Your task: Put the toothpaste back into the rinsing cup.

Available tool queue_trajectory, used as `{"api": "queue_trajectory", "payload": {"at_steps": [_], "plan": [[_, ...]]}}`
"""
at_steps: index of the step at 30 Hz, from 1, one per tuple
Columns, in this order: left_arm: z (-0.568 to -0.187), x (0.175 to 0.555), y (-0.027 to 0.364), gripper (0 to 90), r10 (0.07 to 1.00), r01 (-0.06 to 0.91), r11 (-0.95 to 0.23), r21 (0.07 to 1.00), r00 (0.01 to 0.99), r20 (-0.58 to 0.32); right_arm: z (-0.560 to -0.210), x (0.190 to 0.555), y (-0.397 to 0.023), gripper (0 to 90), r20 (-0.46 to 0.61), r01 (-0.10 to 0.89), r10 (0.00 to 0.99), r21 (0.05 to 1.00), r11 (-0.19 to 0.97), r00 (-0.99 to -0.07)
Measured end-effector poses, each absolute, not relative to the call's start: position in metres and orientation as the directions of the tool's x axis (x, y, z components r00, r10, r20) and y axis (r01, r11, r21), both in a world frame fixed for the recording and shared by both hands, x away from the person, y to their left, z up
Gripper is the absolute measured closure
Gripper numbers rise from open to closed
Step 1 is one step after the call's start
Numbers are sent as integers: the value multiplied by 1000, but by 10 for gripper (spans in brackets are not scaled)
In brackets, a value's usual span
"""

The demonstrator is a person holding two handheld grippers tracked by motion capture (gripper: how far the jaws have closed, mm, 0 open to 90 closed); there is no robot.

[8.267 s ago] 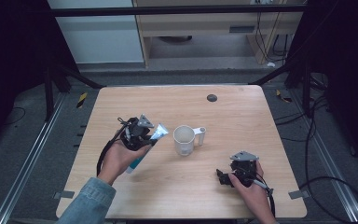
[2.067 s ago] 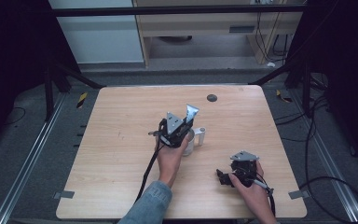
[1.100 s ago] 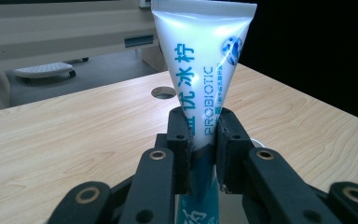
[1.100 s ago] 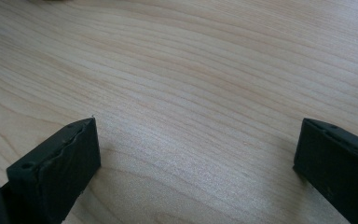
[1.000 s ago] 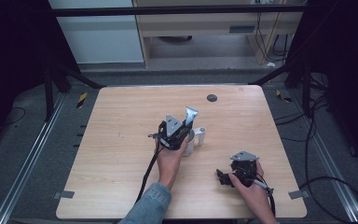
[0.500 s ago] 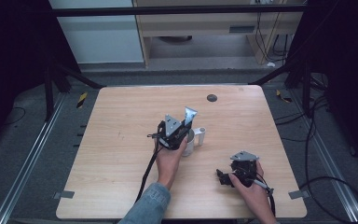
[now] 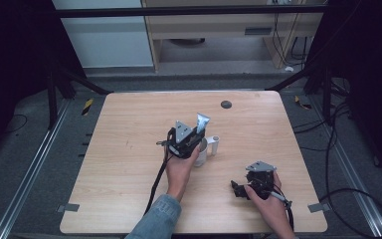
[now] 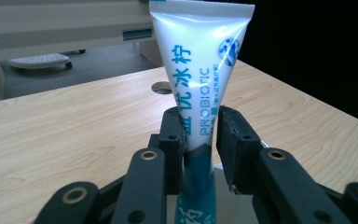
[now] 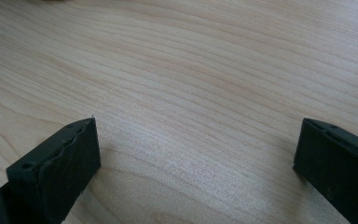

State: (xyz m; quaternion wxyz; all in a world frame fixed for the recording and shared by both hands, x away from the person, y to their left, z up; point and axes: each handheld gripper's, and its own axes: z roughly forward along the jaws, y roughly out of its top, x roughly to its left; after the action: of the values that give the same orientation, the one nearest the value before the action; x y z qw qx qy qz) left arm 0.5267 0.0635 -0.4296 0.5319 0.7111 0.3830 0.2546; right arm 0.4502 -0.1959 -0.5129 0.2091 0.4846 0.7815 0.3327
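White-and-teal plastic toothpaste tube (image 8: 200, 88) upright in white ceramic mug (image 7: 201, 152) mid-table, left gripper (image 7: 191, 141) jaws just easing apart around it, release seemingly underway; right gripper (image 7: 251, 185) resting wide open.

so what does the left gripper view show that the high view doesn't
Left gripper view: the print on the toothpaste tube, blue characters and the word PROBIOTIC, and a slight gap between the tube and the pad at the right of the left gripper, whose jaws have just been opening. High view: the white mug under the tube, the right gripper resting apart on the table, and both forearms. Both: the upright tube, the left gripper and the wooden tabletop.
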Motion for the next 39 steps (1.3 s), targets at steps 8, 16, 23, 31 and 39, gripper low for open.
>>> {"api": "queue_trajectory", "payload": {"at_steps": [8,16,23,31,39], "plan": [[-430,527,62,654,813,269,-147,952,581,-39,-513,450,-196,4,-2,619,897,723,307,-443],[-430,526,62,581,818,264,-146,953,574,-34,-513,450,-196,4,-2,619,897,723,307,-442],[-430,527,63,534,823,277,-157,948,567,-29,-513,450,-196,4,-3,619,897,723,308,-443],[-431,527,65,450,822,292,-168,942,568,-29,-513,450,-196,4,-5,618,896,723,309,-443],[-428,522,66,380,814,284,-186,941,581,-14,-513,450,-196,4,-3,619,897,723,308,-443]]}}
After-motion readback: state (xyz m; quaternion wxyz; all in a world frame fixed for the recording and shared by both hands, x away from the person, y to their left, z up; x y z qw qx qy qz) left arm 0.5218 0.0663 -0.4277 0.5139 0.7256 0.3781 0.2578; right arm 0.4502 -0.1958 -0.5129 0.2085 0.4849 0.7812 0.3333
